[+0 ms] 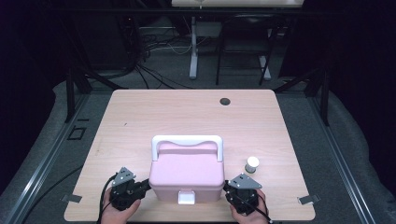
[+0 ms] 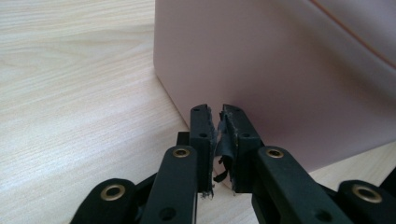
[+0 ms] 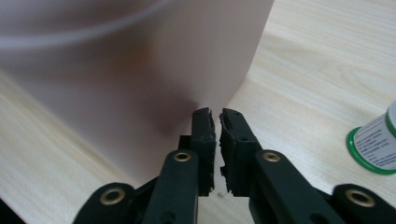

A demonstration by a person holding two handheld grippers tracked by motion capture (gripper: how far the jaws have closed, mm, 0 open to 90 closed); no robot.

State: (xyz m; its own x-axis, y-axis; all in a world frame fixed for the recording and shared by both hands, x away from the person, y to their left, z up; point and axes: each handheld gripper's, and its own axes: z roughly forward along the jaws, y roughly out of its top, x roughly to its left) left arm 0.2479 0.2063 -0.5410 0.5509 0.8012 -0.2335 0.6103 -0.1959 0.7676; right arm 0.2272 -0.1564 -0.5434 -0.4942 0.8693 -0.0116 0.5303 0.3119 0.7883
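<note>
From the high view, a pink box with a white handle and a white front latch sits at the near edge of the table, between the two hands. The left tongs point in at its left wall and the right tongs at its right wall, each hand low and level near the table's edge. A small white bottle stands just beside the box on its right. This looks like the opening step: both tongs flank the box, ready either to steady it or to work the latch.

In the left gripper view, the left tongs are nearly closed with only a thin slit between the pads and nothing gripped; their tips sit right against the pink wall.

In the right gripper view, the right tongs are likewise almost closed and empty, tips at the box's corner, with the bottle off to the side. The next move probably calls for spreading the jaws and shifting one of them to the latch or handle.
</note>
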